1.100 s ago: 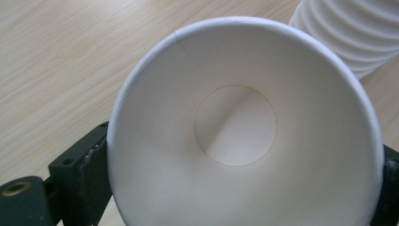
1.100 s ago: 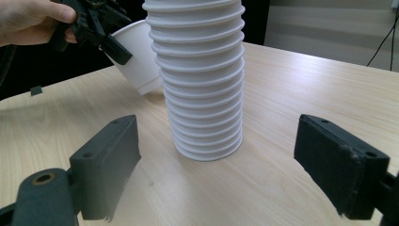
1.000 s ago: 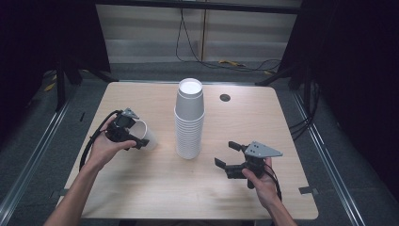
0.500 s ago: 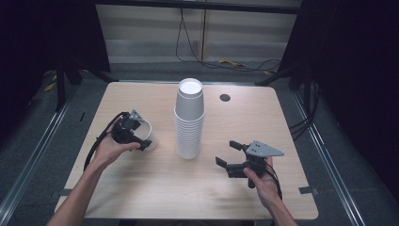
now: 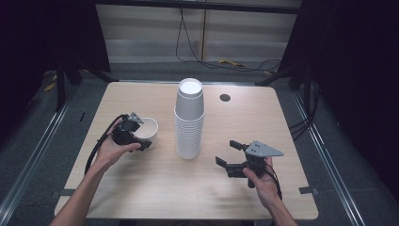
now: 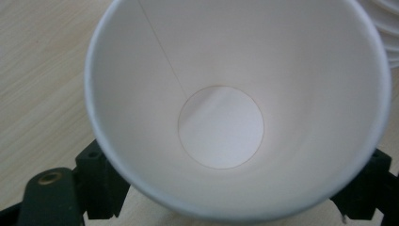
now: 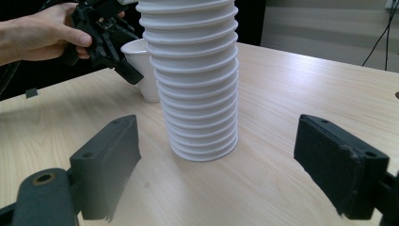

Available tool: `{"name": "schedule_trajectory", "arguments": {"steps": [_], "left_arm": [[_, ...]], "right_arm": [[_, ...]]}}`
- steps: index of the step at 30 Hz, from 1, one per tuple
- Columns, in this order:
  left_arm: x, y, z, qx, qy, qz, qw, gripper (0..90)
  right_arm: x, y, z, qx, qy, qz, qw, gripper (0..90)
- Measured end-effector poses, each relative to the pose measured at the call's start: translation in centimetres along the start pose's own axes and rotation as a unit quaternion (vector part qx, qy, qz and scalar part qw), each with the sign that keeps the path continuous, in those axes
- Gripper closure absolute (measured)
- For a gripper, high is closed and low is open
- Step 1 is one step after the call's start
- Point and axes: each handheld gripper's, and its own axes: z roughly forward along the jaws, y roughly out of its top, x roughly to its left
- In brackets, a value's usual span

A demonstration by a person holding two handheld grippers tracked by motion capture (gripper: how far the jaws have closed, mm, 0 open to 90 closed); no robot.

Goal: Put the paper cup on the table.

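A single white paper cup (image 5: 149, 128) stands on the wooden table (image 5: 141, 193), left of a tall stack of white cups (image 5: 190, 117). My left gripper (image 5: 141, 133) reaches around this cup (image 6: 221, 122). Its jaws have just been closing, and the black pads (image 6: 101, 181) lie against the cup's outer wall on both sides. The right gripper view has the left gripper (image 7: 117, 52) at the cup (image 7: 146, 82) behind the stack (image 7: 197, 80). My right gripper (image 5: 227, 153) rests to the right of the stack, open, pointing at it (image 7: 219, 155) with nothing between its pads.
A round dark hole (image 5: 225, 98) sits in the table behind the stack on the right. Cables (image 5: 226, 62) lie on the floor beyond the far edge. Bare wood stretches across the near half of the table.
My left hand has shifted its gripper slightly right, closer around the single cup. The right hand and the stack have stayed where they were.
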Motion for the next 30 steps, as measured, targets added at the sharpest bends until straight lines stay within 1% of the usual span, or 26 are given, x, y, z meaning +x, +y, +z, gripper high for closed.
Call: {"name": "schedule_trajectory", "arguments": {"steps": [1,2,3,5,7,8,10,11,13,14,16,17,18,19,21,23,24,25,26,27,28,30], "left_arm": [[0.0,-0.2,0.1,-0.001,0.000,-0.006,1.0000,15.8],[0.2,-0.5,0.2,0.003,-0.002,-0.004,1.0000,15.8],[0.3,-0.6,0.2,0.003,-0.005,-0.008,1.0000,15.8],[0.5,-1.0,0.1,-0.003,-0.009,-0.013,0.9999,15.8],[0.8,-1.4,-0.1,-0.012,-0.021,-0.023,0.9994,15.8],[0.8,-1.4,-0.1,-0.012,-0.021,-0.023,0.9994,15.7],[0.8,-1.8,-0.5,-0.030,-0.024,-0.012,0.9992,15.8],[0.7,-1.9,-0.6,-0.034,-0.026,-0.016,0.9990,15.7],[0.5,-2.1,-0.8,-0.030,-0.019,-0.007,0.9993,16.4],[0.5,-2.1,-0.8,-0.030,-0.019,-0.007,0.9993,16.7],[0.2,-2.6,-1.0,-0.041,-0.018,-0.008,0.9990,16.7],[0.2,-2.9,-1.1,-0.049,-0.021,-0.016,0.9984,16.7],[0.2,-3.2,-1.1,-0.063,-0.025,-0.021,0.9975,16.7],[0.2,-3.5,-0.9,-0.072,-0.027,-0.023,0.9968,16.7],[0.1,-3.9,-0.8,-0.071,-0.028,-0.030,0.9966,16.6],[0.1,-4.4,-1.0,-0.085,-0.031,-0.039,0.9951,16.6],[0.0,-4.5,-1.2,-0.093,-0.030,-0.042,0.9943,16.6],[-0.1,-4.7,-1.4,-0.098,-0.028,-0.040,0.9939,16.6],[-0.2,-4.8,-1.6,-0.102,-0.022,-0.038,0.9938,16.7],[-0.3,-5.0,-1.8,-0.108,-0.017,-0.041,0.9932,16.7],[-0.4,-5.1,-2.0,-0.117,-0.017,-0.044,0.9921,16.7],[-0.6,-5.4,-2.3,-0.130,-0.025,-0.050,0.9899,16.7]], "right_arm": [[0.0,0.0,0.0,0.001,-0.001,0.000,1.0000,14.4],[0.0,0.0,-0.1,0.001,-0.001,0.001,1.0000,14.2],[0.0,0.0,-0.1,0.001,-0.001,0.001,1.0000,14.1],[0.0,0.0,-0.1,0.001,-0.001,0.001,1.0000,14.1],[0.0,0.0,-0.1,0.001,-0.002,0.001,1.0000,14.1],[0.0,0.0,-0.1,0.001,-0.002,0.001,1.0000,14.1],[0.0,0.0,-0.1,0.000,-0.003,0.004,1.0000,14.1],[-0.1,0.0,0.0,-0.001,-0.003,0.004,1.0000,14.1],[-0.1,-0.1,0.0,0.001,-0.005,0.004,1.0000,14.1],[-0.1,-0.1,-0.1,0.001,-0.005,0.004,1.0000,14.1],[-0.2,-0.1,-0.1,0.000,-0.006,0.005,1.0000,14.0],[-0.1,-0.1,-0.1,0.000,-0.006,0.006,1.0000,14.0],[-0.1,-0.1,-0.2,0.000,-0.007,0.005,1.0000,14.0],[-0.1,-0.1,-0.2,-0.001,-0.007,0.006,1.0000,14.0],[-0.2,-0.1,-0.2,-0.001,-0.007,0.006,1.0000,14.0],[-0.2,-0.2,-0.3,0.000,-0.007,0.008,0.9999,13.9],[-0.3,-0.2,-0.3,0.001,-0.009,0.008,0.9999,14.0],[-0.4,-0.2,-0.3,0.001,-0.009,0.008,0.9999,13.9],[-0.4,-0.2,-0.3,0.001,-0.009,0.010,0.9999,14.0],[-0.4,-0.2,-0.3,0.001,-0.010,0.011,0.9999,13.9],[-0.4,-0.2,-0.3,0.002,-0.010,0.012,0.9999,13.9],[-0.4,-0.3,-0.3,0.002,-0.010,0.011,0.9999,13.9]]}}
